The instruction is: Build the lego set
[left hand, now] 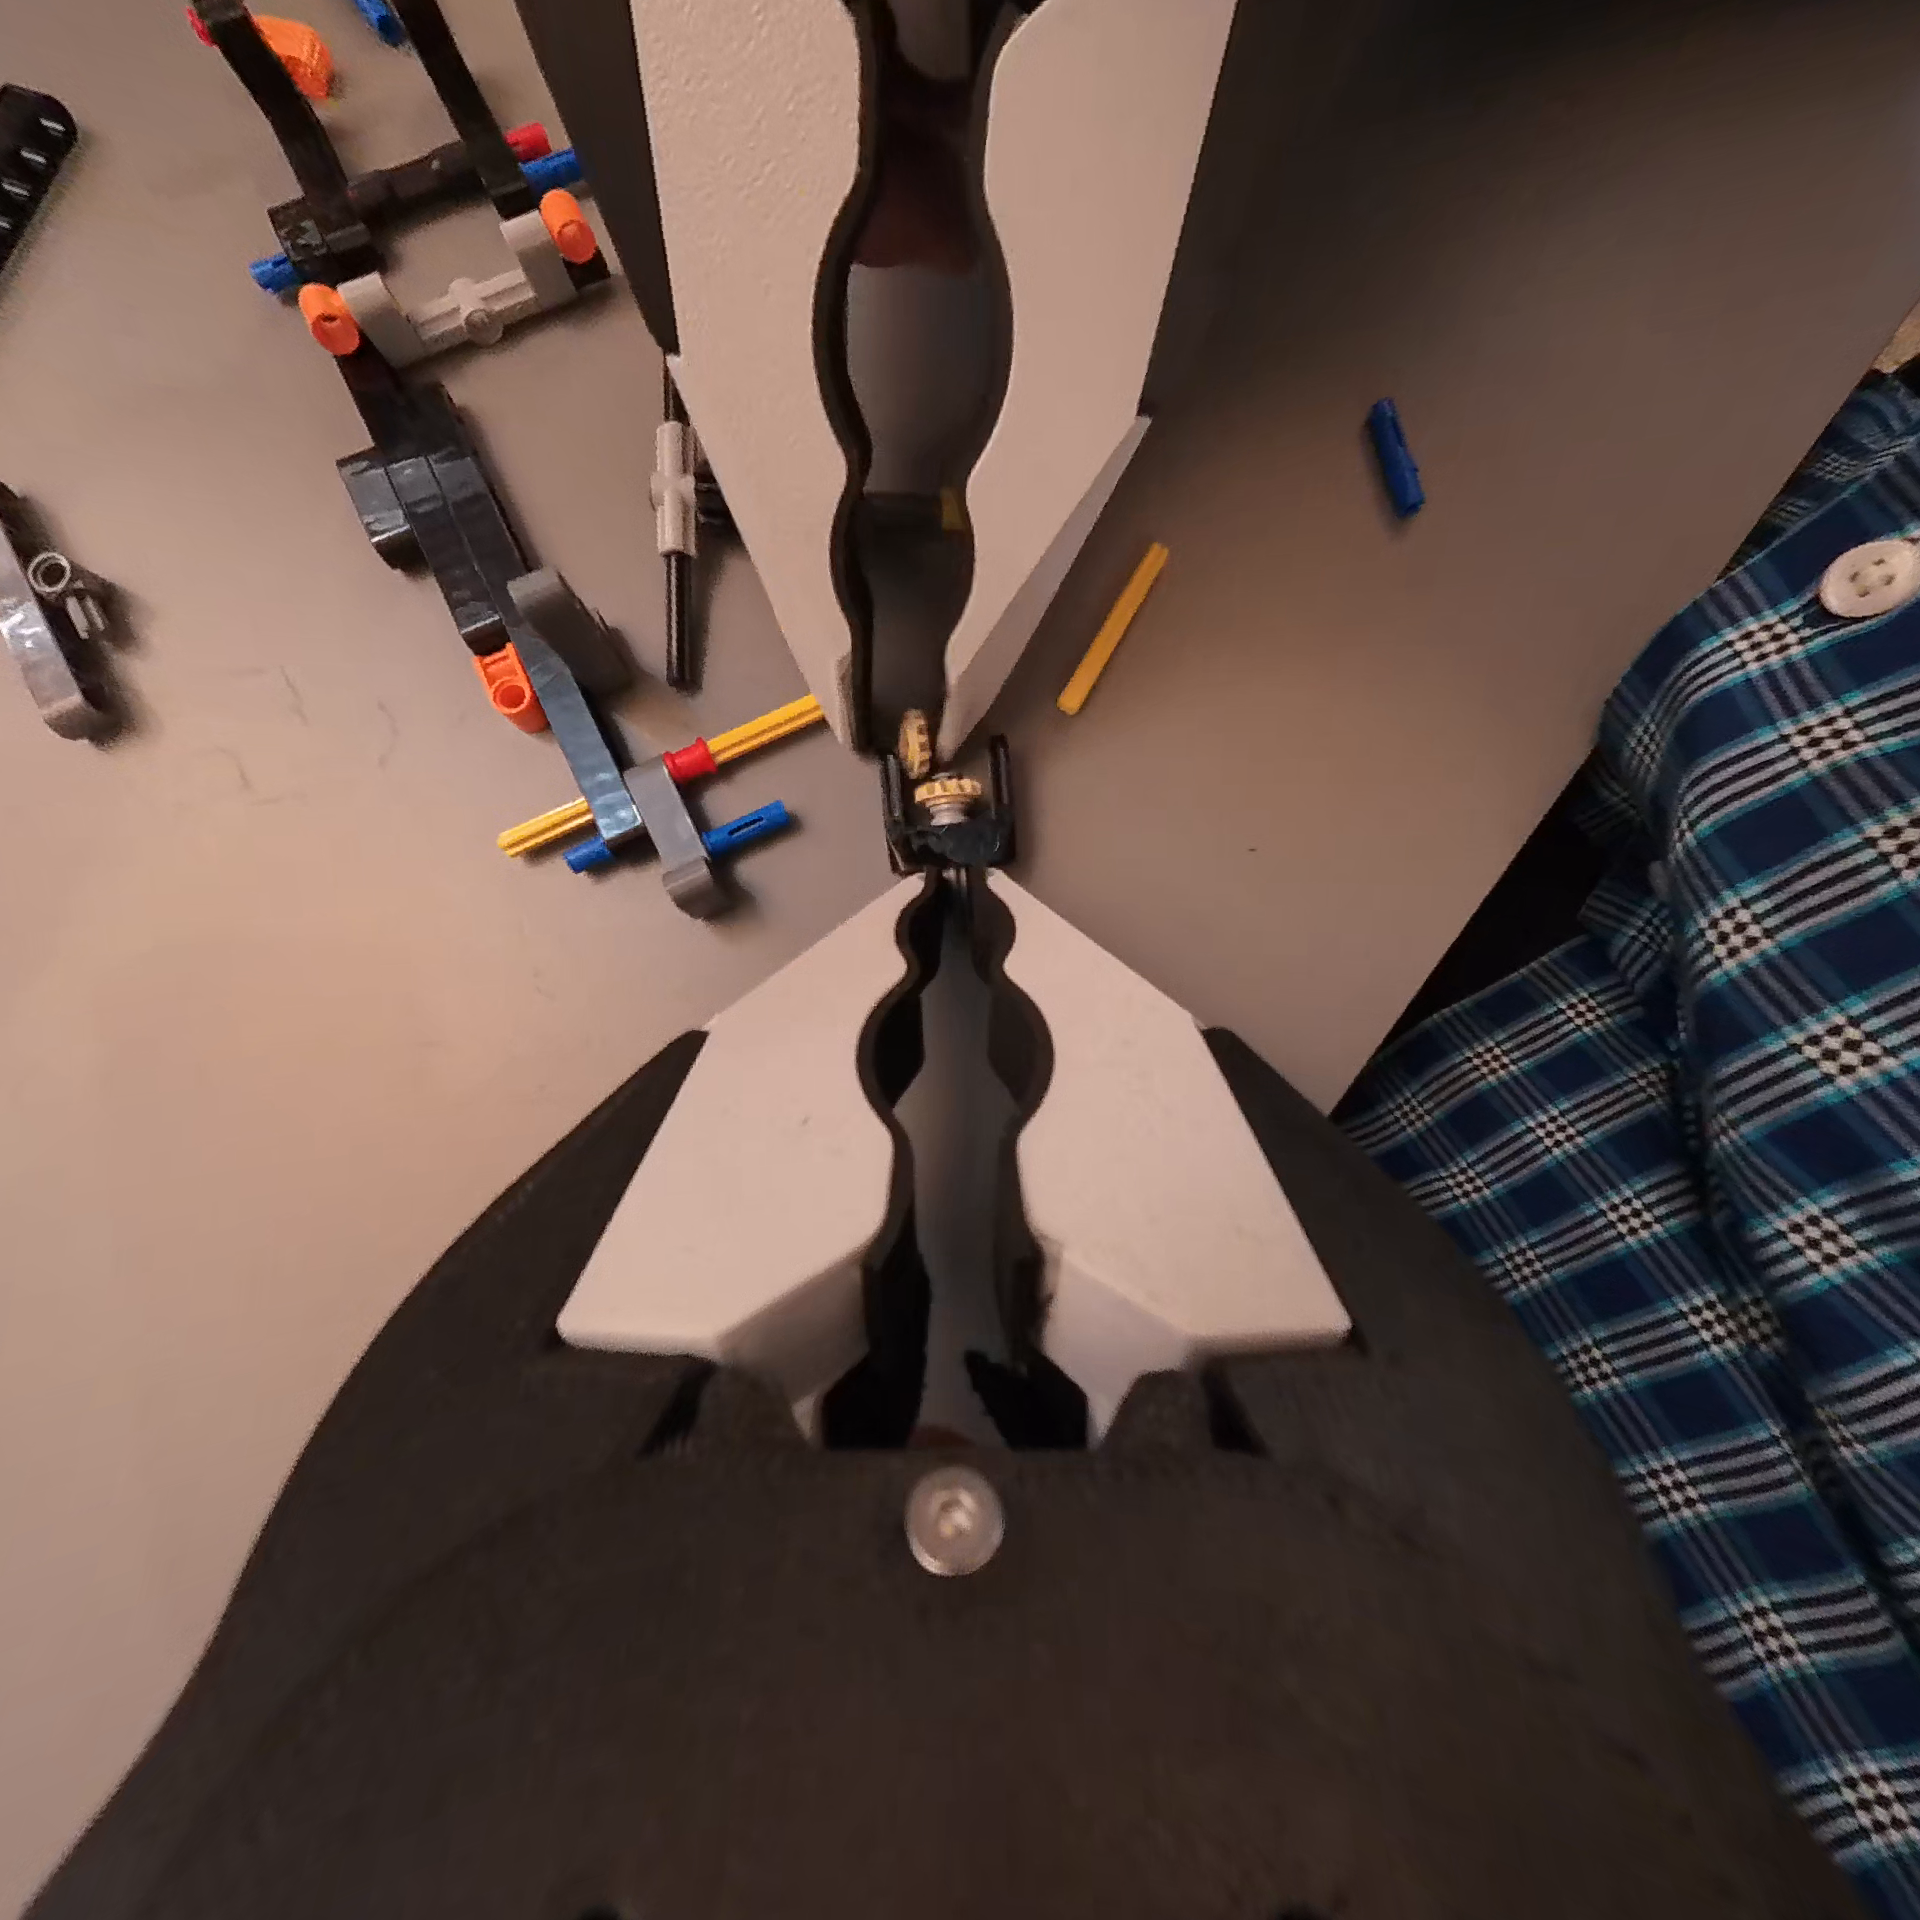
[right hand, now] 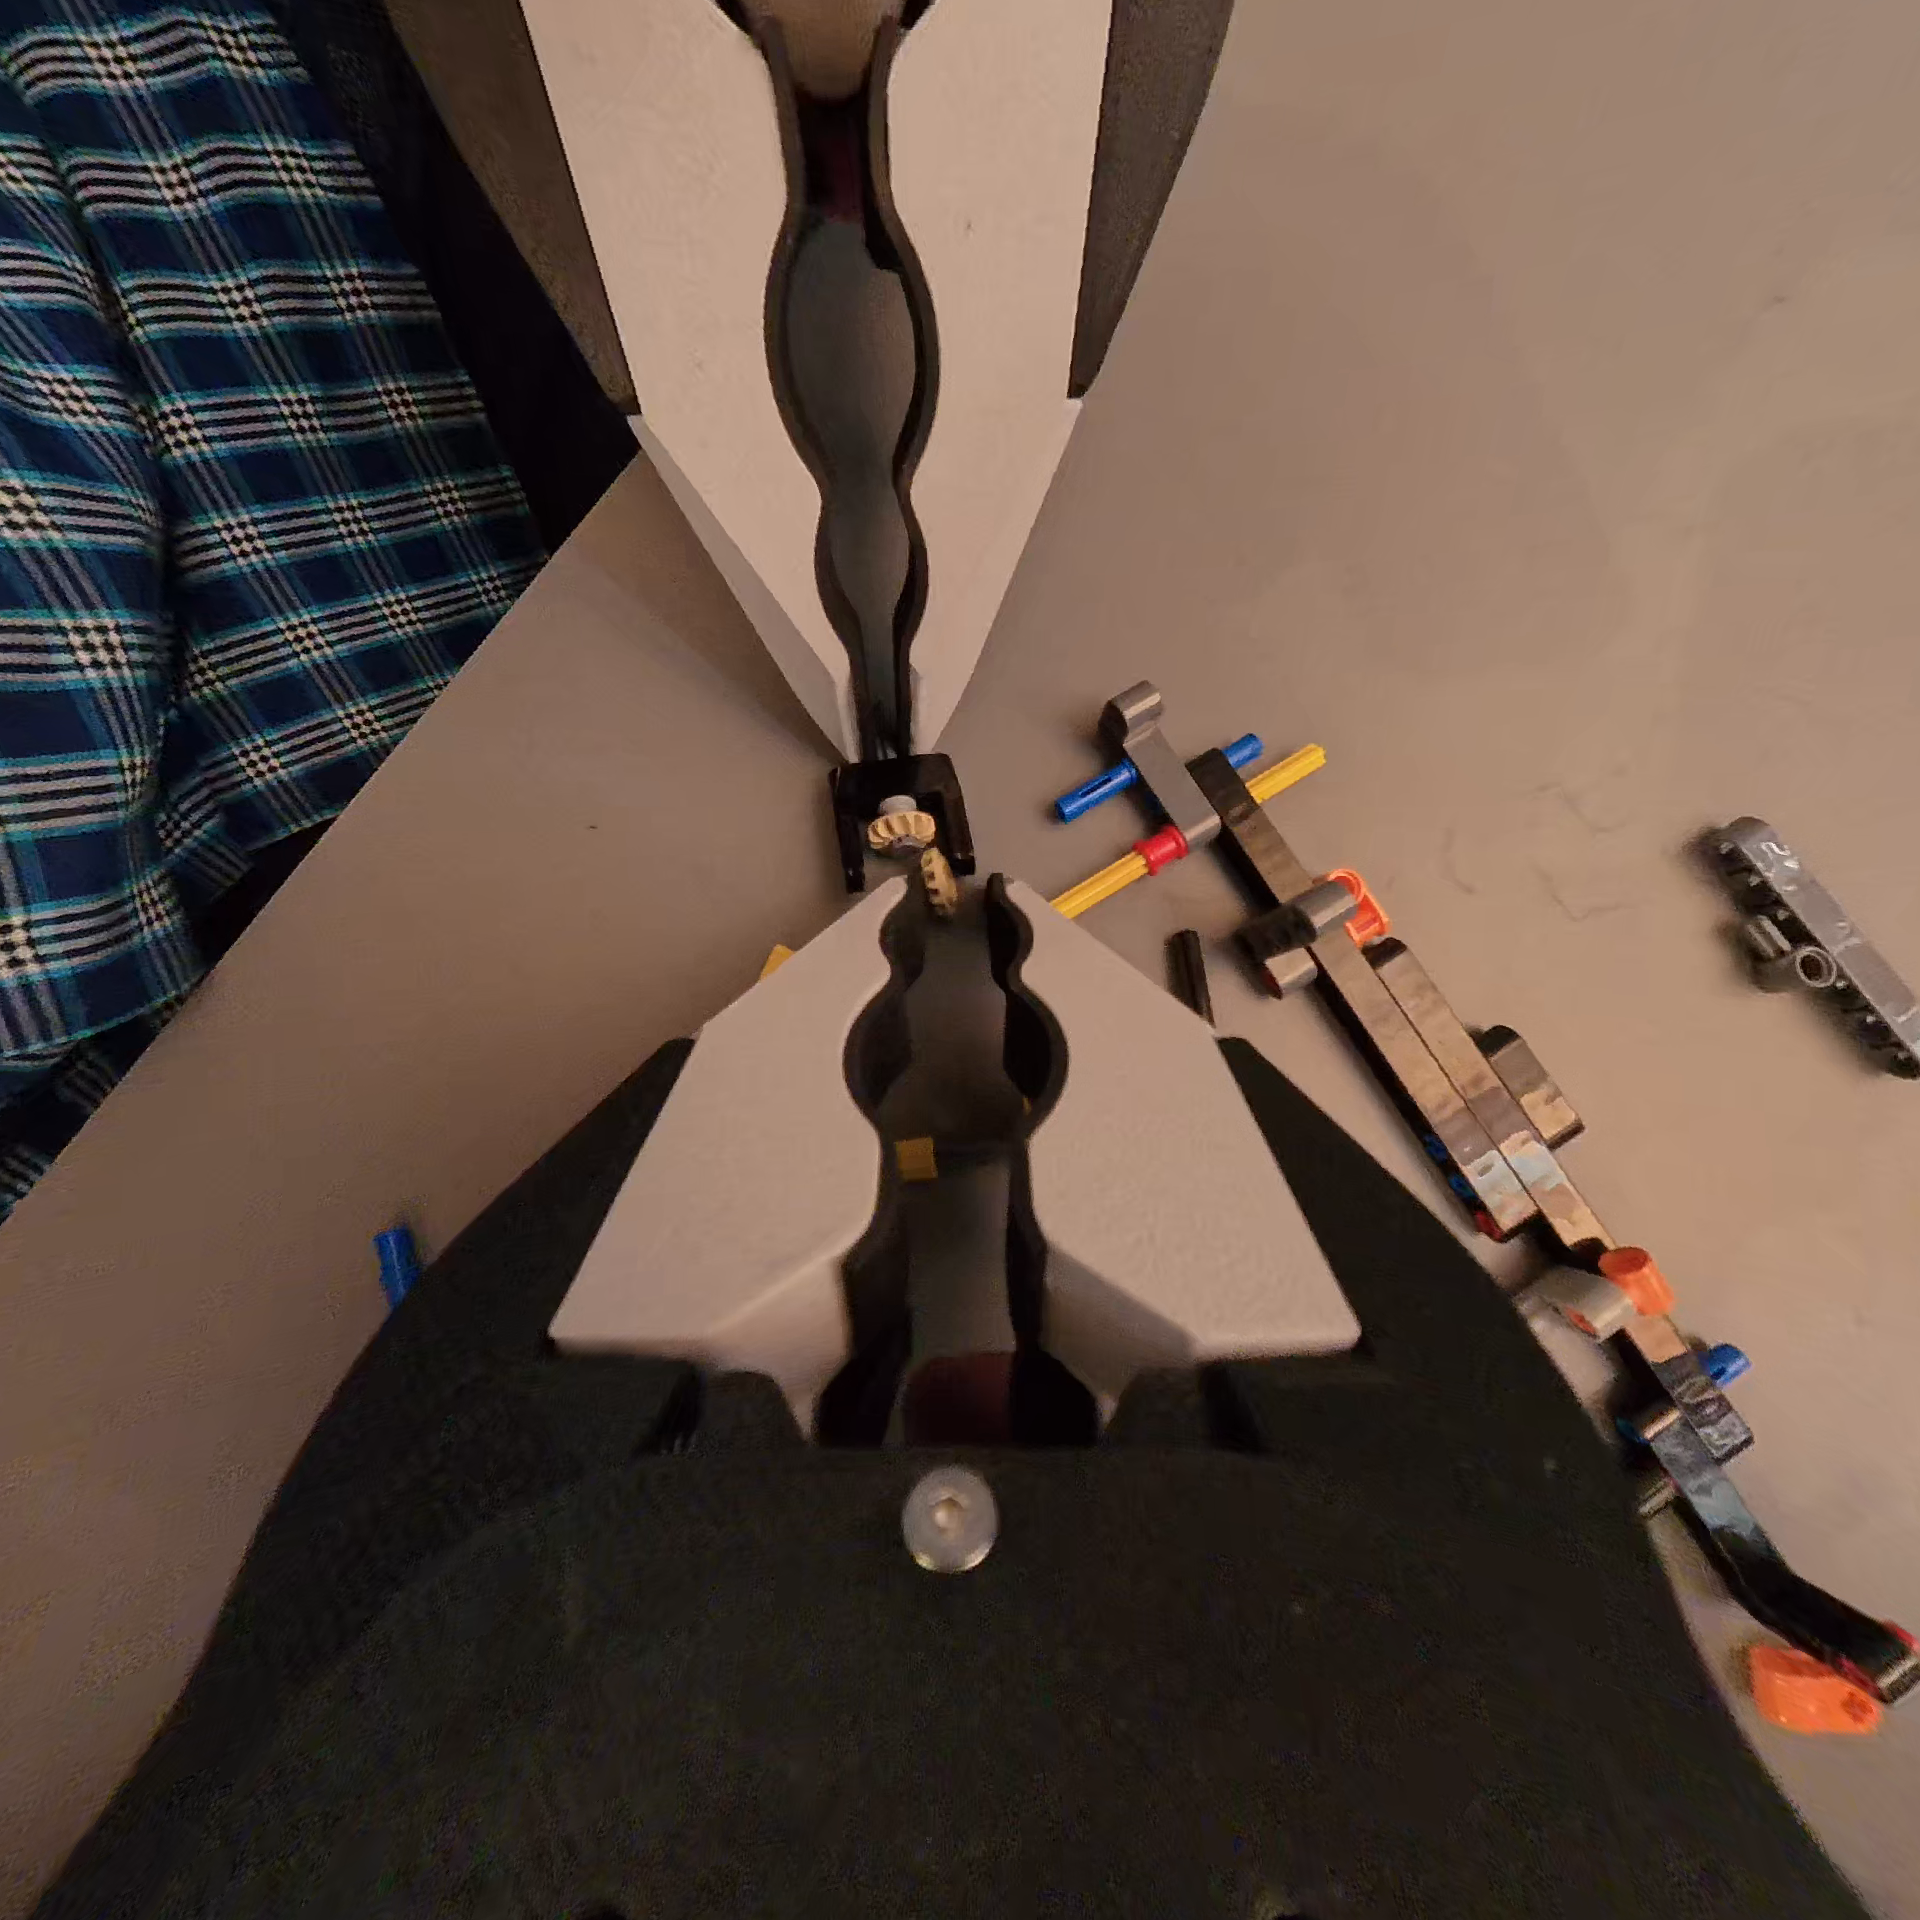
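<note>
Both grippers meet tip to tip over the table (left hand: pixel 260 1039), a gear piece between them.

My left gripper (left hand: pixel 948 881) pinches the black frame (left hand: pixel 945 821) holding a tan gear (left hand: pixel 940 802); my right gripper (right hand: pixel 940 896) seems clamped on a second tan gear (right hand: pixel 940 881) at the frame's open side, the view being tight.

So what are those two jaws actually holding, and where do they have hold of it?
The left gripper pinches a small black frame by its base. The right gripper pinches a tan gear by its faces, bringing it into the frame beside another tan gear.
</note>
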The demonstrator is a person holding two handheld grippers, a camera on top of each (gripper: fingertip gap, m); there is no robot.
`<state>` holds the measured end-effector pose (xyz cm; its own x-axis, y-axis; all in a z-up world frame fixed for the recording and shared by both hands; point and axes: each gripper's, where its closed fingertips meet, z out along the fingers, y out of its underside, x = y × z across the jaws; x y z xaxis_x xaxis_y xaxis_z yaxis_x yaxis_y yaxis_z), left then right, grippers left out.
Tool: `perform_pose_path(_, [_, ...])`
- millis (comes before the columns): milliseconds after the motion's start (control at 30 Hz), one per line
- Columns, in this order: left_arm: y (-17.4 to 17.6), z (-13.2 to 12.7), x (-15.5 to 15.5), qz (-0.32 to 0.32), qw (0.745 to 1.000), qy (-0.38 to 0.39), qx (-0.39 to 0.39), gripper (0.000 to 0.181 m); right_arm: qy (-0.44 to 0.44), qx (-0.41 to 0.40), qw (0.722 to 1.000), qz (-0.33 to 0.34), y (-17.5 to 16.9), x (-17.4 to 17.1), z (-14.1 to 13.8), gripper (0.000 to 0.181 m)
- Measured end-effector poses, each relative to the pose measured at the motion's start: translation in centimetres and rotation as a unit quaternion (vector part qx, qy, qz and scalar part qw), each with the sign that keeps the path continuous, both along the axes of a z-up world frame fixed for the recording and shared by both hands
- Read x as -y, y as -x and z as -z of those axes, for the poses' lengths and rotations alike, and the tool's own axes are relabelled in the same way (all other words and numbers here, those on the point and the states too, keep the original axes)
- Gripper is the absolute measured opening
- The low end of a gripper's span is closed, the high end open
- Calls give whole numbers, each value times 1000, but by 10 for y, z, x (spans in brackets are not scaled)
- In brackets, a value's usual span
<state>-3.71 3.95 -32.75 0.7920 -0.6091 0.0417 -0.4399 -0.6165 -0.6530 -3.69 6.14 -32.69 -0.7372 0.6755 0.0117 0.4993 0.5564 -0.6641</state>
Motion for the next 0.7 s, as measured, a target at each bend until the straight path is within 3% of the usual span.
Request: perform_pose_path(700, [-1, 0, 2, 5, 1000, 1, -8, 2, 40, 31, 999, 1, -2, 4, -2, 7])
